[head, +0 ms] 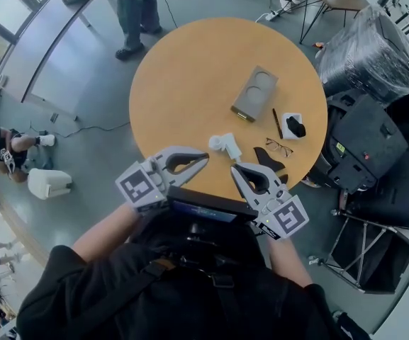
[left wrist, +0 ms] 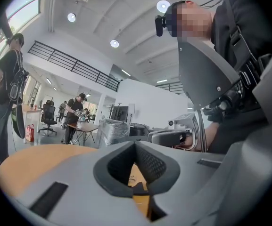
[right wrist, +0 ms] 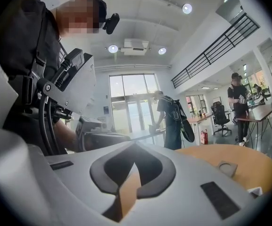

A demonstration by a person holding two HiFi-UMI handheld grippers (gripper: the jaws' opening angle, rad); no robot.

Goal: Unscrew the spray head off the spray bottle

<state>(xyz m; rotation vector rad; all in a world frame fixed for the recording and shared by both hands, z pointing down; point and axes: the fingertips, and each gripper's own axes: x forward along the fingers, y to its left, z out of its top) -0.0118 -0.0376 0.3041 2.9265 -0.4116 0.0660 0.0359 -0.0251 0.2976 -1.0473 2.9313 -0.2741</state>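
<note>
A small white spray bottle (head: 225, 144) lies on the round wooden table (head: 183, 83), near its front edge. My left gripper (head: 204, 159) hovers just left of and in front of the bottle, its jaws shut with nothing between them. My right gripper (head: 234, 169) hangs just in front of the bottle, also shut and empty. Neither touches the bottle. In the left gripper view the closed fingertips (left wrist: 136, 143) point across the table toward the right gripper's hand. In the right gripper view the closed fingertips (right wrist: 135, 150) point over the tabletop.
A grey two-hole holder (head: 254, 94) lies mid-table, with a pen (head: 277, 123), glasses (head: 280, 147) and a white-and-black item (head: 293, 127) to the right. A person (head: 137, 13) stands beyond the table. A plastic-wrapped chair (head: 367, 48) and black equipment (head: 371, 144) crowd the right side.
</note>
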